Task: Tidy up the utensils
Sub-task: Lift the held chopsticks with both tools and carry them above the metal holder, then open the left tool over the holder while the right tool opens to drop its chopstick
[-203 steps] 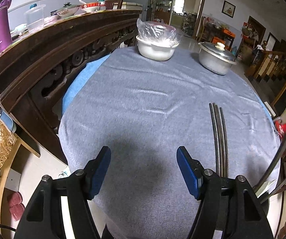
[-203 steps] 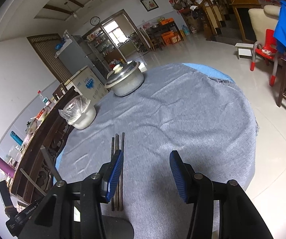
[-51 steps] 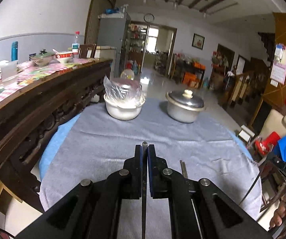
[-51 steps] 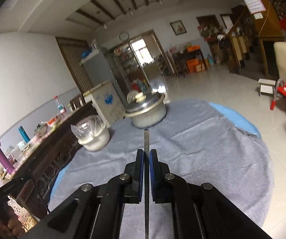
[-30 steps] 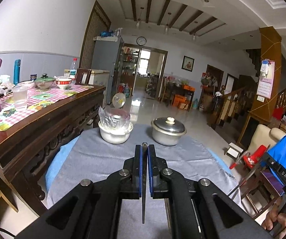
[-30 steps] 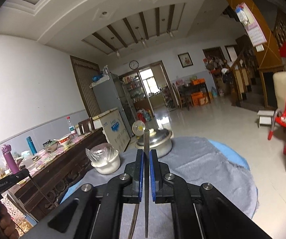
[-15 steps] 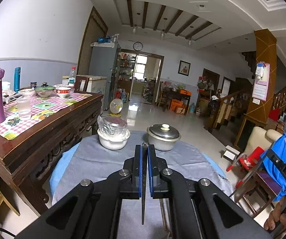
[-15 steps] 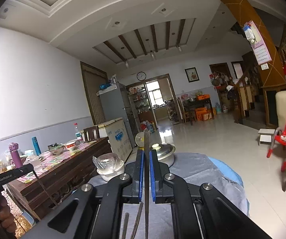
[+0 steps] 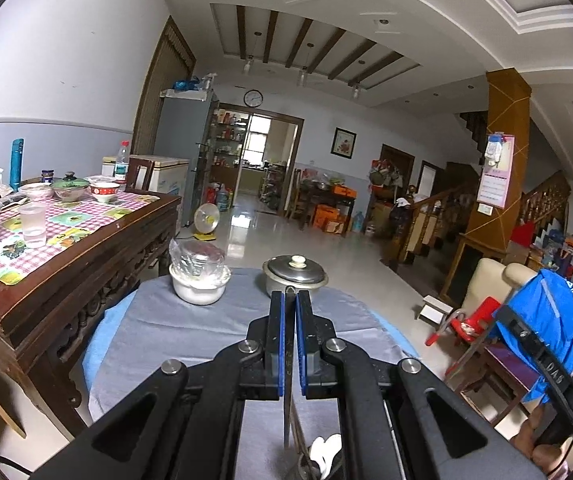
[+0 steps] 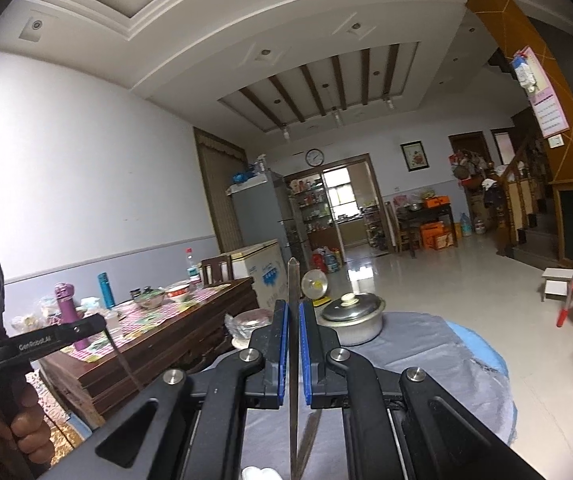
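- The left gripper (image 9: 288,336) has its jaws pressed together on one dark chopstick (image 9: 287,364), which runs between the blue pads and pokes out just past their tips.
- The right gripper (image 10: 293,344) is clamped the same way on a second chopstick (image 10: 292,320), whose pointed end stands well clear of the pads.
- Both are held up over the grey-clothed tabletop (image 9: 174,344); another stick or two seem to lie on the cloth below the right gripper, though I can't count them.
- Each stick is pinched along a thin line, so I'd guess it could pivot or slide out if the hand tilts or loosens.
- Two long sticks carried side by side might knock together and twist one loose.
- The steel pot (image 9: 295,276) and the plastic-covered bowl (image 9: 199,280) sit at the far side of the tabletop; a forward sweep could jab the film or rattle the lid.
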Demonstrator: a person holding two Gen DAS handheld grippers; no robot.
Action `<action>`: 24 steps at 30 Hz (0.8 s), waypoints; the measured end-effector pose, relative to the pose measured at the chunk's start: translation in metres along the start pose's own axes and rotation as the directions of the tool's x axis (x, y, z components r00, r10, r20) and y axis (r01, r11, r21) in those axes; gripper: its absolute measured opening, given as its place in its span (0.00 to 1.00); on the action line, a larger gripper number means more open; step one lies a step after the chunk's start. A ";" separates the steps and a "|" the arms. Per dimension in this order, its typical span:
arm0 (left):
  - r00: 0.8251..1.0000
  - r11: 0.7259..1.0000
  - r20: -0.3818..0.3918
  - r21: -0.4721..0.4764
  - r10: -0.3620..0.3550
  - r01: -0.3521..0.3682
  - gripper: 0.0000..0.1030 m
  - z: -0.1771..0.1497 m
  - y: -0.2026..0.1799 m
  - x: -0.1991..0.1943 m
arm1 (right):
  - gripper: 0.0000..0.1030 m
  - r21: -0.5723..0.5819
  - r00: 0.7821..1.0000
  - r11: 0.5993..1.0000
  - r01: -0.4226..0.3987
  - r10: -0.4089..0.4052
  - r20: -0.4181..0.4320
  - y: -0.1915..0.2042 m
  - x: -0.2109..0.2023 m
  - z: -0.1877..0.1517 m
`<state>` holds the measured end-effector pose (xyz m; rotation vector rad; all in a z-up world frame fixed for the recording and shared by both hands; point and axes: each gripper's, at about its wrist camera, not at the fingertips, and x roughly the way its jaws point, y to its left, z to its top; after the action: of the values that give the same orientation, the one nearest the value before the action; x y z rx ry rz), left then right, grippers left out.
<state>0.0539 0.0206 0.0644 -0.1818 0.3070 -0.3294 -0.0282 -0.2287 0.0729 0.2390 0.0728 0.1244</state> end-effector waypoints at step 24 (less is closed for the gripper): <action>0.976 0.998 -0.208 0.000 -0.068 0.069 0.05 -0.036 -0.017 0.035 | 0.06 -0.029 0.979 0.997 -0.066 0.059 -0.193 0.022 0.041 -0.052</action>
<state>0.0687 -0.0113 0.0247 -0.1515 0.5075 -0.4187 0.0052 -0.1904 0.0257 0.1933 0.2555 0.2111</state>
